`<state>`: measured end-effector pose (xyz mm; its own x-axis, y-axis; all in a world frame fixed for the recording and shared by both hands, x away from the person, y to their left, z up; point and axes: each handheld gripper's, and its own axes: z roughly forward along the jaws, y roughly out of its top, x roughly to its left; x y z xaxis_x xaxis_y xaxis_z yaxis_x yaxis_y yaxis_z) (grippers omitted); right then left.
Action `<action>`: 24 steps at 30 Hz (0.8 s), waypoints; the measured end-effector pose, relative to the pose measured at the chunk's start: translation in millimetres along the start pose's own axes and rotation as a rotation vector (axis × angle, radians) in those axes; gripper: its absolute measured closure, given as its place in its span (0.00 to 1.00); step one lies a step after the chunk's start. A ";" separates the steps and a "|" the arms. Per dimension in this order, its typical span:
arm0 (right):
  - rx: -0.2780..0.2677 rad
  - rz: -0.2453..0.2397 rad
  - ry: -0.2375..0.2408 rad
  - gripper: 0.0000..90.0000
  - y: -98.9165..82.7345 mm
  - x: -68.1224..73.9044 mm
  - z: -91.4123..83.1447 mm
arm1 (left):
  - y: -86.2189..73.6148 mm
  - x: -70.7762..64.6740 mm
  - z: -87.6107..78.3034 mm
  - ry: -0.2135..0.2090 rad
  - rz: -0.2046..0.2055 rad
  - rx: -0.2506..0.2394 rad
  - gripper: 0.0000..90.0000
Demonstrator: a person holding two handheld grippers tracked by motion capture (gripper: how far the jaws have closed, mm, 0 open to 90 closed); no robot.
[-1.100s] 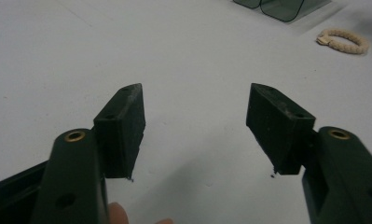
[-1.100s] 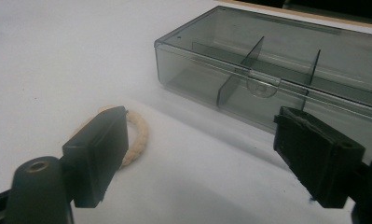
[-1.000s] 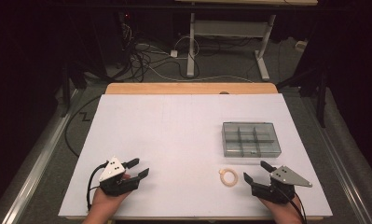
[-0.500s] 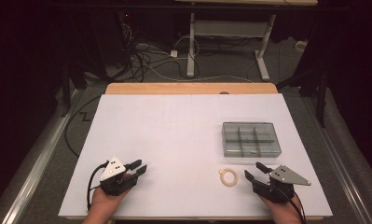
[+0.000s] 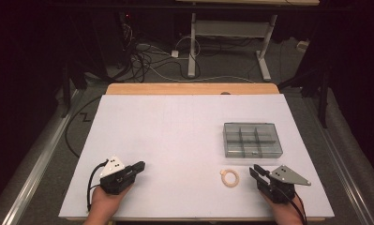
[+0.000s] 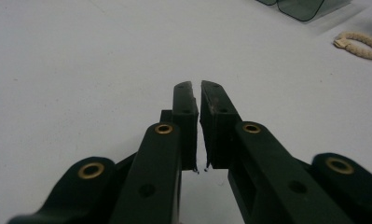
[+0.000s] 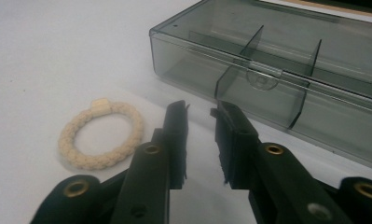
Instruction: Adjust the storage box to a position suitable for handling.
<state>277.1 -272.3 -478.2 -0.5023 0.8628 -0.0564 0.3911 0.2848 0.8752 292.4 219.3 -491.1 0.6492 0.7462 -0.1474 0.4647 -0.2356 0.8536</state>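
Resting low on the white table (image 5: 184, 140), left gripper (image 5: 140, 166) nearly together, right gripper (image 5: 253, 169) closing, seemingly empty, beside braided ring (image 5: 230, 177).

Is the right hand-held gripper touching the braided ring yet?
Apart. The right gripper view shows bare table between the right hand-held gripper and the ring, nothing between its jaws.

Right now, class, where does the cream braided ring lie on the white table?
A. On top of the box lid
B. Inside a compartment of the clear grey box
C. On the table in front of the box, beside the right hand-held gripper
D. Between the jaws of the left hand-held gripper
C: the cream braided ring lies flat on the white table, apart from the clear grey box and just left of the right hand-held gripper.
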 end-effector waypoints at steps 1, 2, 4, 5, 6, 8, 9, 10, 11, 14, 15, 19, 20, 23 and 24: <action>-0.001 0.001 0.000 0.89 0.0 -0.2 -0.1 | 0.0 0.3 -0.1 -0.001 -0.002 -0.002 0.96; 0.000 0.001 -0.002 0.91 0.0 -0.1 0.0 | 0.0 0.3 -0.1 -0.001 -0.002 -0.002 0.96; 0.004 0.006 -0.009 0.96 0.2 0.0 0.2 | 0.4 1.1 0.3 -0.008 -0.005 0.007 0.96; 0.007 0.009 -0.008 0.97 0.3 0.0 0.4 | 0.4 1.1 0.3 -0.008 -0.005 0.007 0.98; 0.008 0.008 -0.008 0.99 0.3 -0.4 0.7 | 0.6 1.2 0.5 -0.008 -0.004 0.010 0.98; 0.006 0.014 -0.009 1.00 0.3 -0.6 0.5 | 0.6 1.0 0.6 -0.010 -0.002 0.011 0.98; 0.007 0.016 -0.008 1.00 0.3 -0.6 0.5 | 0.6 0.5 0.8 -0.010 0.003 0.010 0.98; 0.006 0.011 -0.005 1.00 0.4 -1.3 0.8 | 0.8 0.4 0.9 -0.011 0.005 0.012 0.98; 0.006 0.014 -0.004 1.00 0.4 -1.5 0.8 | 0.8 0.4 0.9 -0.011 0.005 0.012 0.98; -0.002 0.026 0.002 1.00 0.5 -3.0 -0.3 | 0.9 -0.5 1.2 -0.011 0.014 0.015 0.98; -0.006 0.026 0.002 1.00 0.5 -3.7 -1.4 | 0.9 -0.7 1.2 -0.011 0.016 0.016 0.98; -0.018 0.025 -0.003 1.00 1.7 -9.0 -8.0 | 1.1 -0.4 1.5 -0.014 0.012 0.017 0.98; -0.027 0.040 -0.012 1.00 1.7 -14.2 -13.0 | 1.2 0.4 1.6 -0.020 0.008 0.018 0.98; -0.031 0.050 -0.026 1.00 -0.3 -22.9 -19.1 | 1.3 -0.5 1.4 -0.021 0.022 0.019 0.98; -0.032 0.054 -0.034 1.00 -1.2 -26.0 -21.4 | 1.3 -1.1 1.4 -0.020 0.028 0.019 0.98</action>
<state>273.3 -304.0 -467.5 -0.4544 0.8904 -0.0245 0.3919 0.2246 0.8922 293.1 217.3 -490.6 0.6740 0.7266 -0.1336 0.4574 -0.2685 0.8477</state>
